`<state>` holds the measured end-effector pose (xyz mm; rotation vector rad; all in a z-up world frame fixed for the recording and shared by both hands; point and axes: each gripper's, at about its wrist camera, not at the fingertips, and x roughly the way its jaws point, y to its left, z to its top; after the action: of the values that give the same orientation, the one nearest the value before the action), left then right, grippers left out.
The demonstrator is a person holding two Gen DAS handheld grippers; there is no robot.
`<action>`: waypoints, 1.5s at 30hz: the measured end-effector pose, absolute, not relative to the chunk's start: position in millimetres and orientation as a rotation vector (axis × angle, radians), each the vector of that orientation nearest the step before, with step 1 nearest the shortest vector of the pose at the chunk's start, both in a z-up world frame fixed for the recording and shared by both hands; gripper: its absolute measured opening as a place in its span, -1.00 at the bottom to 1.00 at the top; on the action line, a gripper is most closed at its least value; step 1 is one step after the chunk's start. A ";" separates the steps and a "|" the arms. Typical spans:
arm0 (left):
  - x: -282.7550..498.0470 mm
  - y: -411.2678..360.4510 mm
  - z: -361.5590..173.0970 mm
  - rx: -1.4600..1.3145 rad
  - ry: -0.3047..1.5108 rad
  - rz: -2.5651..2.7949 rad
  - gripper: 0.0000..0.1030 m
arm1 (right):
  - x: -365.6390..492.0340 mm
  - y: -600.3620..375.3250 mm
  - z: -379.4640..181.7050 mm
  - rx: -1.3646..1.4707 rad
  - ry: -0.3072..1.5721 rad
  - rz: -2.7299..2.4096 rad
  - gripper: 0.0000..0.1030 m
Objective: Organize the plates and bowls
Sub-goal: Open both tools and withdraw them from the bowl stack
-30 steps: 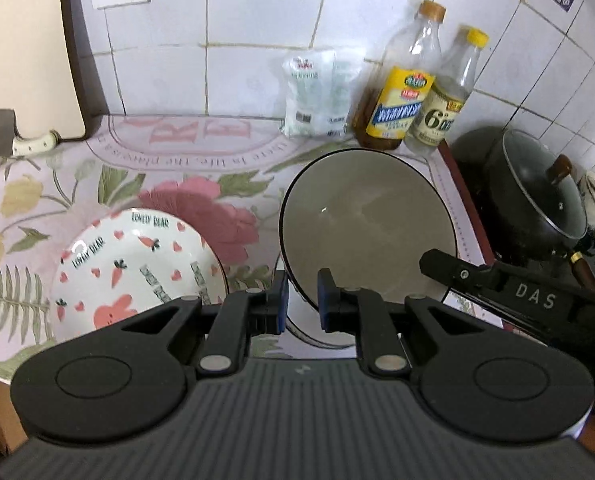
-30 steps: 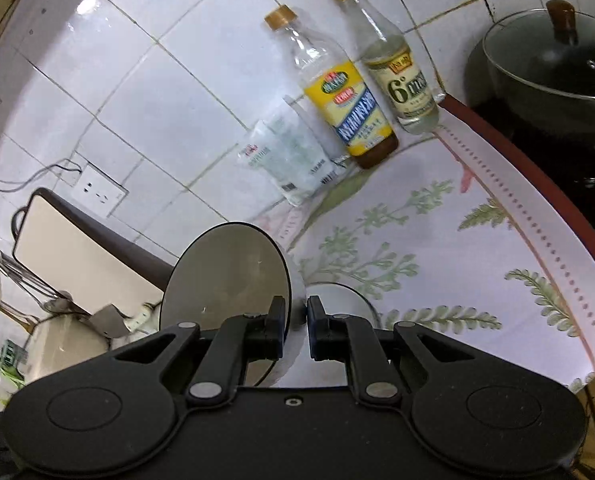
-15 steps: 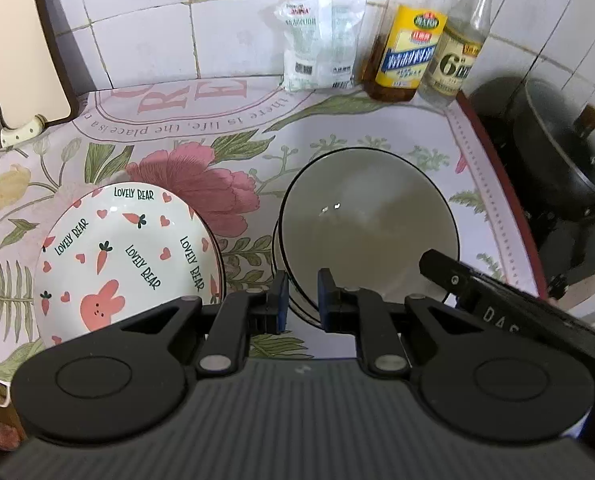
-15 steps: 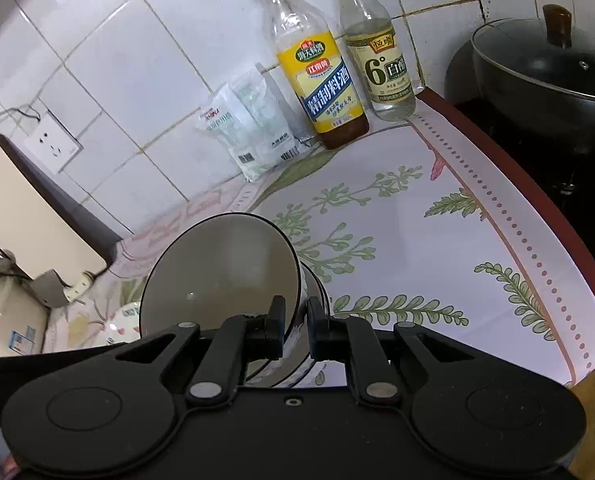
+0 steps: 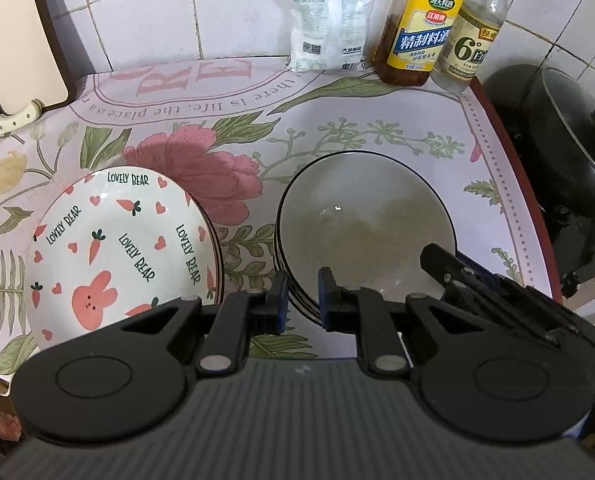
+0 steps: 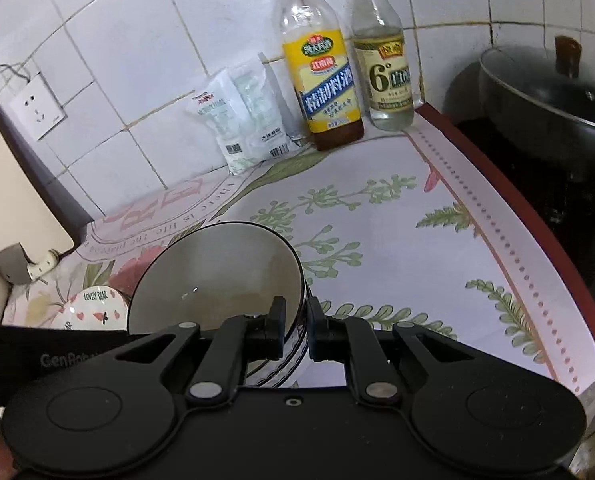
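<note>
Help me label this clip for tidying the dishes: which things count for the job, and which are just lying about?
Job:
- white black-rimmed ceramic bowls, stacked, gripped by left gripper and right gripper
- white carrot-and-rabbit patterned plate

Lying about:
- yellow-labelled cooking wine bottle
- clear vinegar bottle
- white salt bag
- black lidded pot

black fingers (image 5: pixel 278 304), blue pads

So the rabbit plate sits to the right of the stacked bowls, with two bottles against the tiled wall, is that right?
Not quite. In the left wrist view the rabbit plate sits to the left of the stacked bowls, not the right. The two bottles do stand against the tiled wall.
</note>
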<state>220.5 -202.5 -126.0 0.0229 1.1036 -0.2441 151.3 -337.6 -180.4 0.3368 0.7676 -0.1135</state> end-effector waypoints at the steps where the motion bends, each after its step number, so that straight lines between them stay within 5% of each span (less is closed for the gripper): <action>1: 220.5 -202.6 -125.8 0.022 1.104 -0.244 -0.73 | 151.4 -337.5 -180.7 0.328 0.767 -0.112 -0.73; 23: 184.9 -169.6 -92.4 -0.100 1.041 -0.314 -0.64 | 124.3 -337.9 -149.0 0.230 0.715 -0.107 -0.65; 45: 110.0 -142.0 -72.0 -0.027 0.881 -0.380 -0.61 | 32.4 -330.3 -106.9 0.170 0.641 -0.032 -0.22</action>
<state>110.0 -142.0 -72.0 -0.0271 0.8810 -0.3802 32.4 -330.3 -106.9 0.1696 0.6415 -0.0317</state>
